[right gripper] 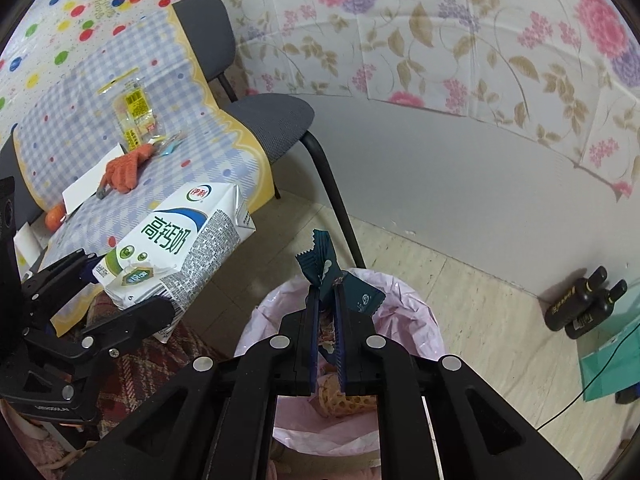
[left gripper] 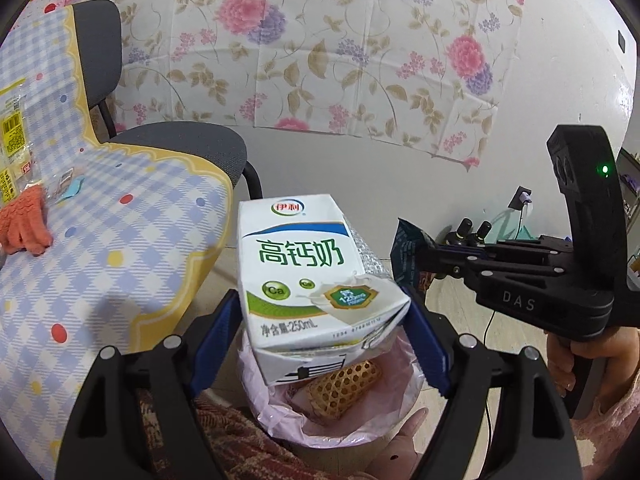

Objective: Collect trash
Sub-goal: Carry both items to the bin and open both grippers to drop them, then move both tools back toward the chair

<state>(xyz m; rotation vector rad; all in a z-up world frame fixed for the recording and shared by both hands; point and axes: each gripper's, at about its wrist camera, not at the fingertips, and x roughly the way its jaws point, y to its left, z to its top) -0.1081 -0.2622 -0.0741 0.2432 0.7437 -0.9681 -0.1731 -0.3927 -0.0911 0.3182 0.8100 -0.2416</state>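
Observation:
A white and green milk carton [left gripper: 304, 264] hangs tilted in the air with my left gripper [left gripper: 320, 320] shut on it, its blue pads [left gripper: 216, 332] against the carton's sides. Right below stands a trash bin lined with a pink bag [left gripper: 280, 412], with a woven-pattern wrapper [left gripper: 344, 388] inside. My right gripper [right gripper: 327, 292] is shut on a dark teal snack wrapper [right gripper: 320, 256], held over the bin's pink rim [right gripper: 420, 320]. In the right wrist view the carton [right gripper: 180, 248] and left gripper [right gripper: 120, 292] sit left of the bin.
A table with a blue checked cloth [left gripper: 120, 240] carries an orange glove [right gripper: 124, 168], a clear packet with yellow labels [right gripper: 134, 108] and a white card [right gripper: 88, 188]. A grey chair [right gripper: 272, 120] stands behind the bin. Two dark bottles [right gripper: 580, 304] stand on the floor by the wall.

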